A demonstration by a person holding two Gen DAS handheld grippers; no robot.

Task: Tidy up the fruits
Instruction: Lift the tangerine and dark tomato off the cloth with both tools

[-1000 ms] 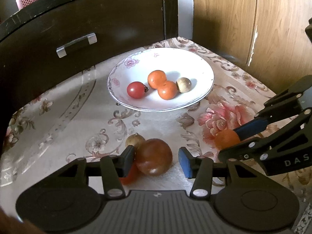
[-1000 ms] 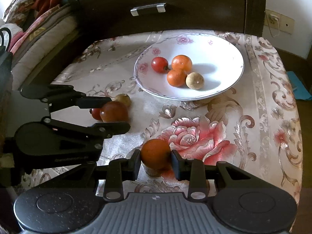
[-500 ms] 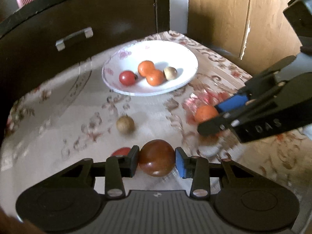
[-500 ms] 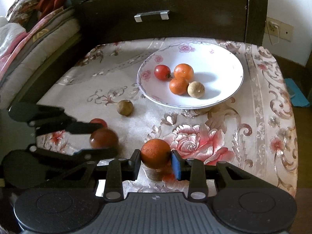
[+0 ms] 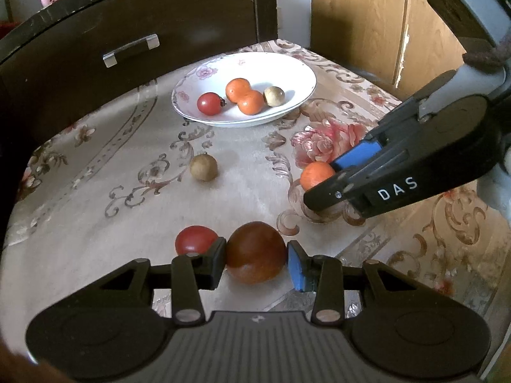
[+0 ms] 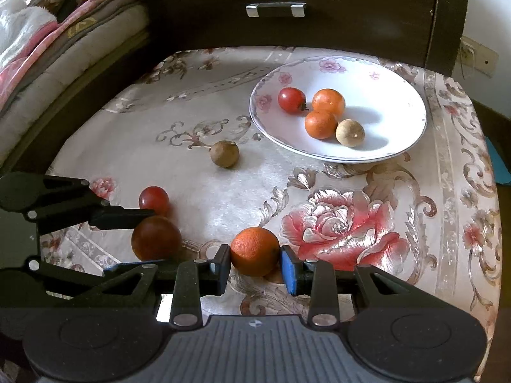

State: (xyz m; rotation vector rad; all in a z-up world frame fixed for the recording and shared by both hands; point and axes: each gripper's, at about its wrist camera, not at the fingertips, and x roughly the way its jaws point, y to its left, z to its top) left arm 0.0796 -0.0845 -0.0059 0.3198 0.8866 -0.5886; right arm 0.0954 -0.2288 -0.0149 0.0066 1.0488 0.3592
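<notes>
— Fruits, scattered over a floral cloth (image 6: 367,223). Four already in the white plate (image 6: 399,102) at the far right: a cherry tomato (image 6: 291,100), two small oranges (image 6: 328,101) (image 6: 320,124) touching each other, and a tan longan (image 6: 350,132) just beside them.

— And off the plate?

— Another longan (image 6: 224,153) alone on the cloth, between the plate and the near grippers. A small red tomato (image 6: 154,199) nearer, far left, just beside a larger dark reddish-brown tomato (image 5: 255,252).

— Held?

— Yes. Left gripper (image 5: 256,260) closed around the dark tomato, pads pressed to both its sides. Whether lifted clear of the cloth, cannot tell. Small red tomato (image 5: 195,240) partly hidden behind the left finger in that view.

— Right side?

— Right gripper (image 6: 255,263) clamped likewise on an orange (image 6: 255,251), blue pad against its right flank, dark finger on its left. Orange sits over the cloth's scrollwork, near the big pink rose.

— Anything in the way?

— Lone longan roughly on the line from the left gripper to the plate. Open cloth between the orange and the plate rim. Behind the plate, a dark wooden drawer front (image 6: 319,28) with a metal handle (image 6: 275,10), close against the far edge. Folded bedding (image 6: 48,44) at far left. Wooden panelling (image 5: 367,22) to the right in the left wrist view.
</notes>
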